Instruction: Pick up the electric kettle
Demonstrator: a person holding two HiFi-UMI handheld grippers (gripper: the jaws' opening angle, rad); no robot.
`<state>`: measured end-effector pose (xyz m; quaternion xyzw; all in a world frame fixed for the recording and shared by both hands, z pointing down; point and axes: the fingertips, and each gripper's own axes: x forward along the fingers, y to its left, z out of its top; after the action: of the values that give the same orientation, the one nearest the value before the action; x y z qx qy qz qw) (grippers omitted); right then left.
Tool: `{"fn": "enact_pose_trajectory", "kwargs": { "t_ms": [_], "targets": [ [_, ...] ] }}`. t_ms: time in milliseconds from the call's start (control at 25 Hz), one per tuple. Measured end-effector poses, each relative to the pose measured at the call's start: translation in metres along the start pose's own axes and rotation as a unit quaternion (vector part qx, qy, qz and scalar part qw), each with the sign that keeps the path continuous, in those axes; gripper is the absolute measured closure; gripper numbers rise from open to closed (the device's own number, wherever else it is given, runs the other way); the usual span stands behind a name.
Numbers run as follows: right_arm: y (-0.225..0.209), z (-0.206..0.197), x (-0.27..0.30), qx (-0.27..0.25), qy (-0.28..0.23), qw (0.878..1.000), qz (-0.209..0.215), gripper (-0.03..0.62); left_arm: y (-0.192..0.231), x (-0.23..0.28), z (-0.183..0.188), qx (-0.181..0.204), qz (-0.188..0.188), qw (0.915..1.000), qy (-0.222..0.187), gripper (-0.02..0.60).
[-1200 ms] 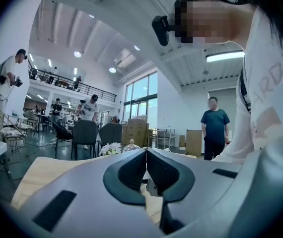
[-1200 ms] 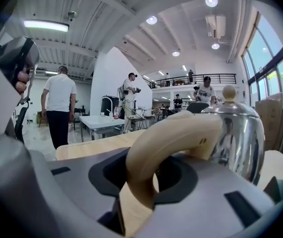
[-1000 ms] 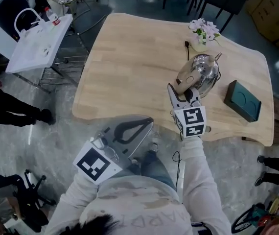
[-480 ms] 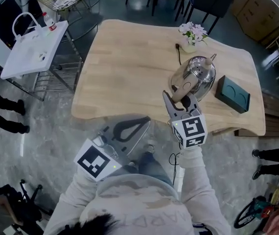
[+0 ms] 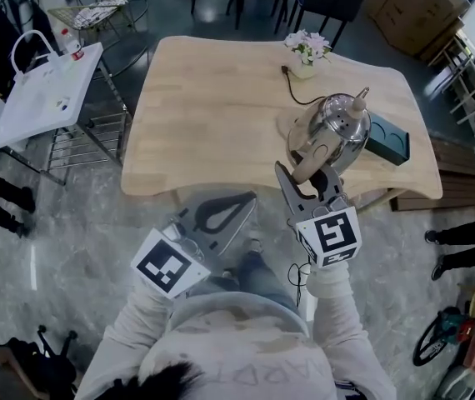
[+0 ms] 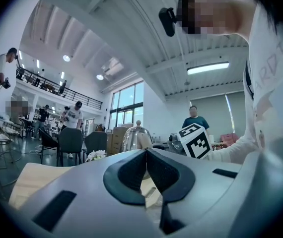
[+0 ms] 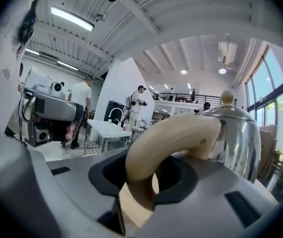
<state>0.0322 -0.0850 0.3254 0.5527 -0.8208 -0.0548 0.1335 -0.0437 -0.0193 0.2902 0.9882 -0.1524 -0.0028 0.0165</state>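
Electric kettle (image 5: pixel 337 123) has lifted off the tabletop (image 5: pixel 212 107). Right gripper (image 5: pixel 308 172) jaws pinch its cream handle (image 7: pixel 167 135) to carry it. Left gripper (image 6: pixel 146 155) jaws pressed together, idle.

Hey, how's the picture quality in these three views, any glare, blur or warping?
Head view: evenly lit and sharp, with bright glints on the steel kettle. Right gripper view: strong fisheye bending and dark corners, with the kettle's cream handle looming large and slightly soft between the jaws. Left gripper view: same fisheye warp, with the ceiling strip light blown out and the windows washed pale.
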Motion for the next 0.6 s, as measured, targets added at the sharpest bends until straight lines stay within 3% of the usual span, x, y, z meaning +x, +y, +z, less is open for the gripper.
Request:
{"fn": "enact_pose_trajectory", "kwargs": {
  "t_ms": [600],
  "targets": [
    [0.045,0.034,-0.071,-0.004,-0.015,1.0,-0.012,0.464,-0.035,-0.01,0.004,0.004,-0.043,0.9991,-0.006,0.569]
  ]
}}
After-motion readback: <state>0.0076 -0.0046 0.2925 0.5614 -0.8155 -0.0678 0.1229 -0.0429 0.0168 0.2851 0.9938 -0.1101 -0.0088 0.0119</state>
